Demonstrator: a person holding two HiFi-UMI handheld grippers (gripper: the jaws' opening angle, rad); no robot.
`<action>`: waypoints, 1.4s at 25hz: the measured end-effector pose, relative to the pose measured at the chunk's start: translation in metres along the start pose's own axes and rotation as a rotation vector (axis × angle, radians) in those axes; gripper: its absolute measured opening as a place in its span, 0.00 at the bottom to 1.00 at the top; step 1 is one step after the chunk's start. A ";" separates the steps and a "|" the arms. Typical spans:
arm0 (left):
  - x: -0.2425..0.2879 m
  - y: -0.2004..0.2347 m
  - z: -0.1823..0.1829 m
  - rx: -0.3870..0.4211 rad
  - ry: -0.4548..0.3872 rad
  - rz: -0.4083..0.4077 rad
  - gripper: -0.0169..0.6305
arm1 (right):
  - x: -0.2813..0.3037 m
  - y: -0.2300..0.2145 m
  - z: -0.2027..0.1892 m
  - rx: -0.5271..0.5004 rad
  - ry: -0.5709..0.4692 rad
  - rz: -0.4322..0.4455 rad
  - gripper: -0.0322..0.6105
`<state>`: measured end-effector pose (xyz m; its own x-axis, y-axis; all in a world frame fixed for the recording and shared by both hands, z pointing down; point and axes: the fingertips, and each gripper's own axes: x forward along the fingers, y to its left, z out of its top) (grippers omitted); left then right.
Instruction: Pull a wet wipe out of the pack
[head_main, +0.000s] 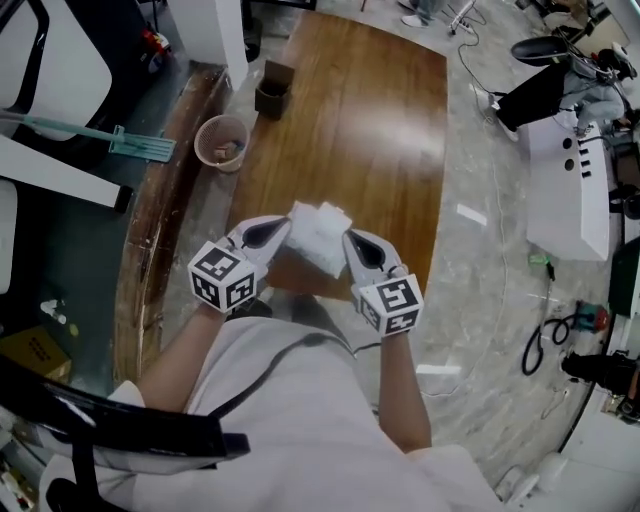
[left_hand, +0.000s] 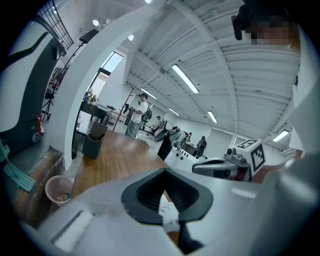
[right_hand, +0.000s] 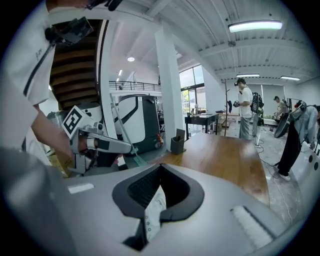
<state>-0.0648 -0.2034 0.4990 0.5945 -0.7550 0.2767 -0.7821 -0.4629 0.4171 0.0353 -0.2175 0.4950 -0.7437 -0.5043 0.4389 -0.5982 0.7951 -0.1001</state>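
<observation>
Two closed grips share one thing: your left gripper (head_main: 285, 230) and right gripper (head_main: 348, 242) meet from either side on a white bundle (head_main: 320, 238). It hangs in the air above the near edge of the wooden table (head_main: 380, 130), just in front of your body. In the left gripper view the fingers are pressed together, with a small fold of the white bundle (left_hand: 168, 214) caught low between them. In the right gripper view the fingers are likewise clamped on a faintly printed part of it (right_hand: 154, 212). From these views I cannot tell which side has the pack's body and which has the wipe, nor where one ends and the other starts.

My read is that the pull is in hand but not finished, since the white mass looks like one lump with no gap. To do it well, make one hand the anchor and hold it steady. Draw the other away to its own side in a slow, straight line, so the sheet slides out instead of tearing. Both pinches look shallow, near the edge of the material, so a jerk could slip a corner free. Nothing supports the bundle from below; lowering it toward the table first would cost little if a grip fails. Watch for a second wipe trailing out behind the first.
</observation>
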 end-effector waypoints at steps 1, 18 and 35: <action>0.001 0.000 -0.005 -0.001 0.009 0.006 0.03 | 0.004 -0.002 -0.005 -0.006 0.019 0.011 0.06; -0.035 0.035 -0.035 -0.112 -0.007 0.206 0.03 | 0.078 0.007 -0.120 -0.204 0.416 0.238 0.15; -0.015 0.020 -0.057 -0.082 0.071 0.191 0.09 | 0.091 0.008 -0.149 -0.329 0.602 0.275 0.12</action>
<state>-0.0789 -0.1746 0.5525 0.4511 -0.7895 0.4162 -0.8655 -0.2733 0.4197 0.0067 -0.2068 0.6672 -0.5048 -0.0759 0.8599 -0.2231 0.9738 -0.0450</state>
